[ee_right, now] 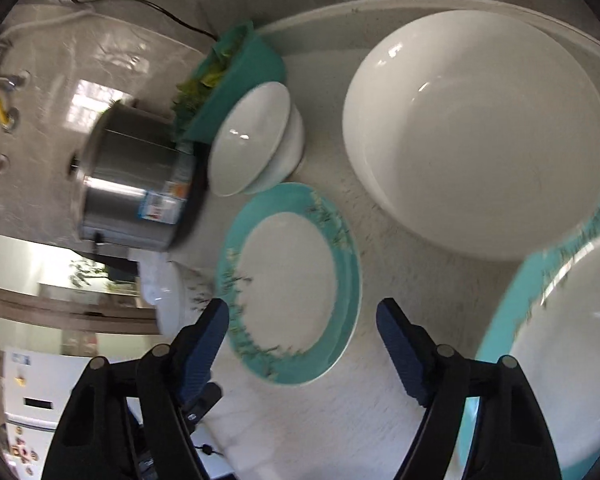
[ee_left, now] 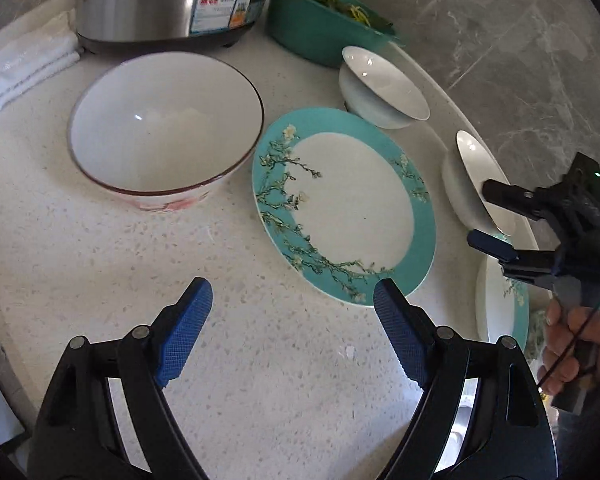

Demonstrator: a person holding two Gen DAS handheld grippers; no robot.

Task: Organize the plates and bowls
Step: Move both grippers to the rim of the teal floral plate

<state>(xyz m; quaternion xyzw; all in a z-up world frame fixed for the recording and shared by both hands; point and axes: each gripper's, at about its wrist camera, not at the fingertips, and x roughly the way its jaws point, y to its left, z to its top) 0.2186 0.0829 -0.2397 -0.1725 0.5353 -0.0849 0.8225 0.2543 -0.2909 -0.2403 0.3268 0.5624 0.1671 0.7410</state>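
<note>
Left gripper: jaws apart, holding nothing, poised over bare counter just short of the plate.
Right gripper: jaws apart, empty, near the small bowl, likely its pick.
Plate: flat, glossy ceramic, teal rim with blossom sprigs.
Big bowl: deep, white, dark-rimmed, left of plate.
Far bowl: small, white, footed, by the back edge.
Second plate: same teal pattern, nearest the right gripper.

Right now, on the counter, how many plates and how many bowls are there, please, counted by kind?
Plates: 2, a teal-rimmed plate in the middle and a second teal-rimmed plate at the right edge.
Bowls: 3, a large bowl, a small white bowl and another white bowl near the right gripper.
Total: 5
</note>
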